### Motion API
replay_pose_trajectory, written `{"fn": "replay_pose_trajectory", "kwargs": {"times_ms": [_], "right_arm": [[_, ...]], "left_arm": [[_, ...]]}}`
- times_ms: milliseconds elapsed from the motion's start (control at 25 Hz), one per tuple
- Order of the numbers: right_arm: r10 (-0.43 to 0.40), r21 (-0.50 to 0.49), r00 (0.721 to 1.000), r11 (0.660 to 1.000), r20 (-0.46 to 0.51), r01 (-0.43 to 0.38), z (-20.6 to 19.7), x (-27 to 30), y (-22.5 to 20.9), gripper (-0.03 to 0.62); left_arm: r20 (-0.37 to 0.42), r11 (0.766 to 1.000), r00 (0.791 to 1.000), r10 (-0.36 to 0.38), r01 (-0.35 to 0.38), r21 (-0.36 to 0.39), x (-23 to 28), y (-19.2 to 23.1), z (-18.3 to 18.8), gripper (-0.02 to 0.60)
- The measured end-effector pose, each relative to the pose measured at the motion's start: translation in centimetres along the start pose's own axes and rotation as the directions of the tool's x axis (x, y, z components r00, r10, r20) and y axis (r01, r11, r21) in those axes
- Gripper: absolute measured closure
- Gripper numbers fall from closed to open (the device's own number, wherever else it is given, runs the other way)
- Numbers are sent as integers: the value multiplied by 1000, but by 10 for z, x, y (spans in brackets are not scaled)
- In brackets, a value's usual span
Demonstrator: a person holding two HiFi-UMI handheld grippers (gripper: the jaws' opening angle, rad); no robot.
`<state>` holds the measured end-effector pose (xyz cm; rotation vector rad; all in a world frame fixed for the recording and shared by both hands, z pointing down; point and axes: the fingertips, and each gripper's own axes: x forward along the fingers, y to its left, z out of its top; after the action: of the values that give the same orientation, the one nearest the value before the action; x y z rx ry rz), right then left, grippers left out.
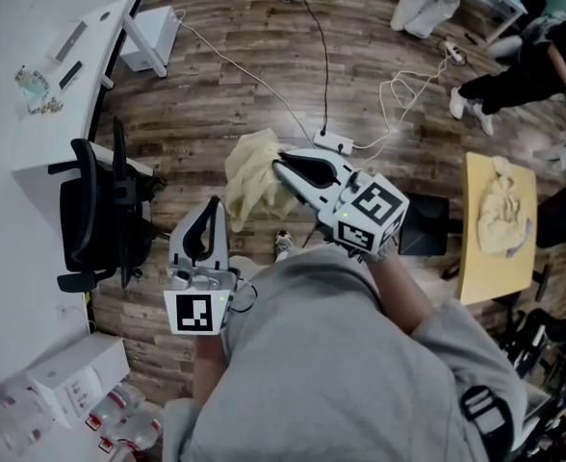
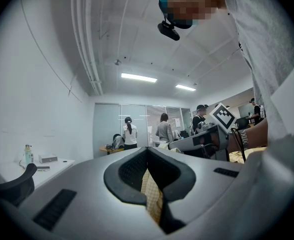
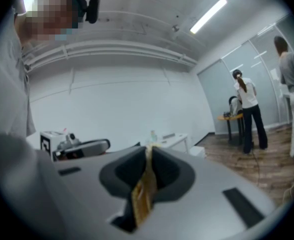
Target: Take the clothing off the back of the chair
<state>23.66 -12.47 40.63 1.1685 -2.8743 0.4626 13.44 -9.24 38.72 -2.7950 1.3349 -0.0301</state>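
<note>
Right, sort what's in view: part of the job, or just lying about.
Job: yellow garment, pinched by the left hand-held gripper and right hand-held gripper; black office chair.
Lying about: power strip, cream cloth on the yellow table, white boxes.

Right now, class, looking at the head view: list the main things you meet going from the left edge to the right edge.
white desk → black office chair → left gripper → pale yellow garment → right gripper → yellow table
</note>
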Motion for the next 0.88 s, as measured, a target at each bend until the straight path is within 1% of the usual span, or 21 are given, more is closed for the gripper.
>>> {"fn": "replay_pose_trajectory", "kwargs": {"times_ms": [160,280,440,880], "right_arm": [[6,-4,1000,1000,-7,-6,0,1,1,536],[5,-7,1000,1000,-14,-5,0,0,-2,536],[1,-5,1000,1000,-16,-1,-1,0,-4,536],[-3,-8,1000,1000,-25,3,-3,2,-6,536]], "left_arm": [[-4,1000,1000,0,0,6,0,0,-1,546],[7,1000,1000,7,-7,-2,0,1,1,546],[3,1000,1000,11,-11,-6,-1,1,-1,546],[3,1000,1000,-9,9,4,4,1,-5,546]]}}
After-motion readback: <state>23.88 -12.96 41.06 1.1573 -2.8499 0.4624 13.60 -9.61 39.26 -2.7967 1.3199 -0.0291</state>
